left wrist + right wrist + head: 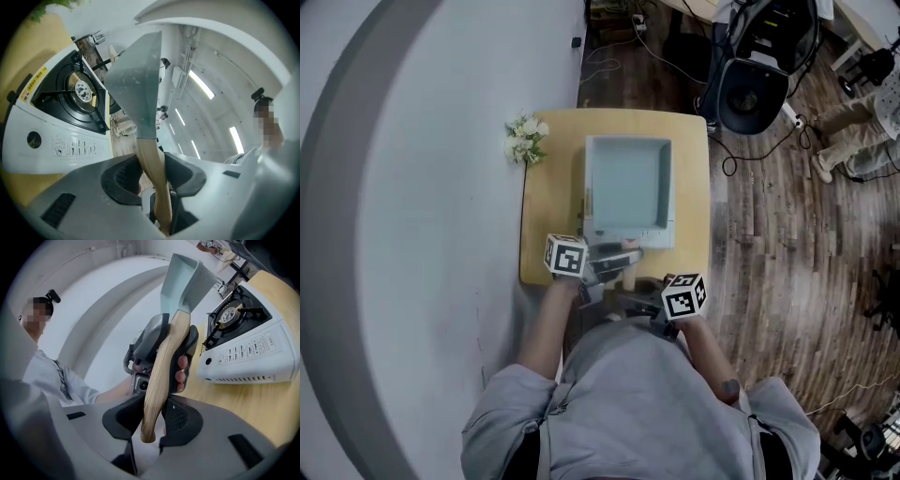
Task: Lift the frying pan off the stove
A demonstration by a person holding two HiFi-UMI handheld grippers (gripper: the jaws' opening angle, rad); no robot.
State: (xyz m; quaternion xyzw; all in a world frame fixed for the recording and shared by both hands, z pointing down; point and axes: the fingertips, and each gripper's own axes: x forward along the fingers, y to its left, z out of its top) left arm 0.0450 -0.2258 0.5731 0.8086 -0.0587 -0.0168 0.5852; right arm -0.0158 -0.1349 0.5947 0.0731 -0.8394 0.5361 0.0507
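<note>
Closest in, the right gripper (150, 427) is clamped on the very butt end of the wooden handle (161, 376), so both pads are pressed onto it. A bit further along the same handle the left gripper (152, 176) is closed on it too, with the wood squeezed between its pads. So a two-point hold is had, left ahead of right.

The handle's long axis is pointed straight away from both sets of jaws, and the pan (628, 186) is carried at the far end of it. It looks to be held up in the air. The burner (82, 90) is seen bare in the left gripper view, so nothing is sitting on it.

The stove (61, 140) is left below the pan on the table (548, 169). From the head view the pan is hung right over it, so pretty much just clearance is needed now, I'd guess.
</note>
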